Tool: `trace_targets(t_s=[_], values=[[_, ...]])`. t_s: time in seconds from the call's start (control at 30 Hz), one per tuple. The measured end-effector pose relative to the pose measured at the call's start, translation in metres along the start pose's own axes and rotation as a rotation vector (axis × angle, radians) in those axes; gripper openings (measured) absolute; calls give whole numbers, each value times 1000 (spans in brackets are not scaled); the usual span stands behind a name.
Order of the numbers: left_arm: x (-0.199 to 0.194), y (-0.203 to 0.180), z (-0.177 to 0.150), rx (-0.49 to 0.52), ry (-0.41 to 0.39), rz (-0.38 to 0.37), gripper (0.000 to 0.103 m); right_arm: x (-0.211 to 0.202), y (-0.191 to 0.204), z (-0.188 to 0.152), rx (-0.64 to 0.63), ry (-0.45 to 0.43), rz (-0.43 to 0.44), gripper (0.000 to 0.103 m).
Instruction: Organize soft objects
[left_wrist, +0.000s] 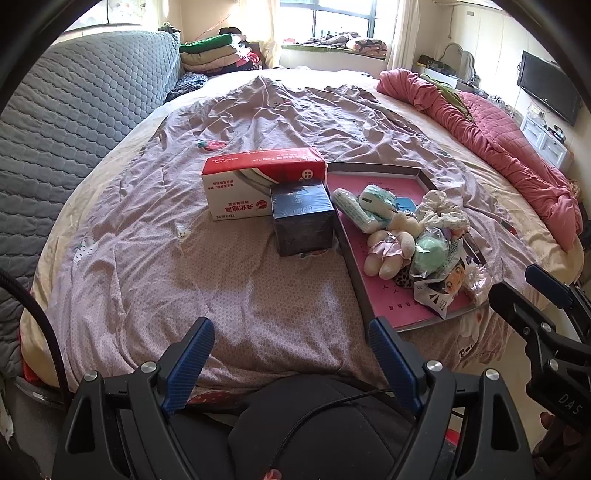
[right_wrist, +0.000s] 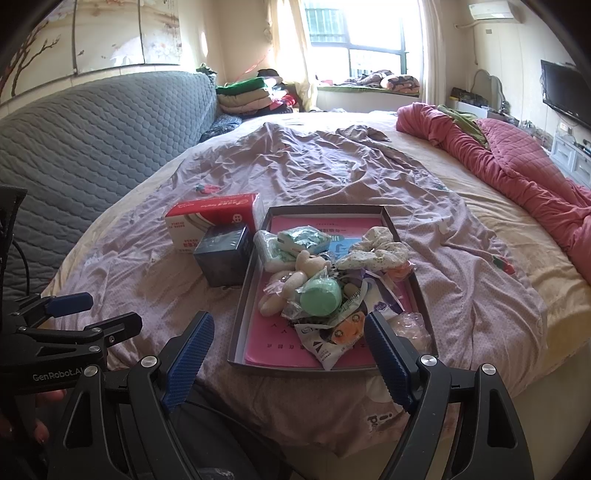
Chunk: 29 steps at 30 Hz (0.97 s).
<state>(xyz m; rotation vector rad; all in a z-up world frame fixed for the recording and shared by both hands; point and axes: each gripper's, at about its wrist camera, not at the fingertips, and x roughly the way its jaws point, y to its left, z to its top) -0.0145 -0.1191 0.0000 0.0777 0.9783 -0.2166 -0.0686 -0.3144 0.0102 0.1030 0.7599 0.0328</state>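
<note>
A shallow grey tray with a pink floor (right_wrist: 255, 343) (left_wrist: 384, 306) lies on the bed. In it are a cream plush toy (right_wrist: 291, 284) (left_wrist: 391, 243), a green ball in clear wrap (right_wrist: 320, 295) (left_wrist: 430, 254), a floral scrunchie (right_wrist: 376, 247) (left_wrist: 443, 214), tissue packs (right_wrist: 303, 238) (left_wrist: 373, 205) and a printed packet (right_wrist: 332, 339). My left gripper (left_wrist: 291, 354) is open and empty over the bedspread, left of the tray. My right gripper (right_wrist: 288, 350) is open and empty just before the tray's near edge.
A red-and-white box (left_wrist: 258, 177) (right_wrist: 214, 218) and a dark cube box (left_wrist: 303, 221) (right_wrist: 221, 254) stand left of the tray. A pink quilt (right_wrist: 517, 166) lies bunched at the right. A grey quilted headboard (left_wrist: 74, 110) runs along the left.
</note>
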Motion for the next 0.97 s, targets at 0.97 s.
trace_targets(t_s=[0.97], values=[[10, 19, 2, -43, 21, -9, 85, 1, -17, 0, 48, -2, -7, 84]])
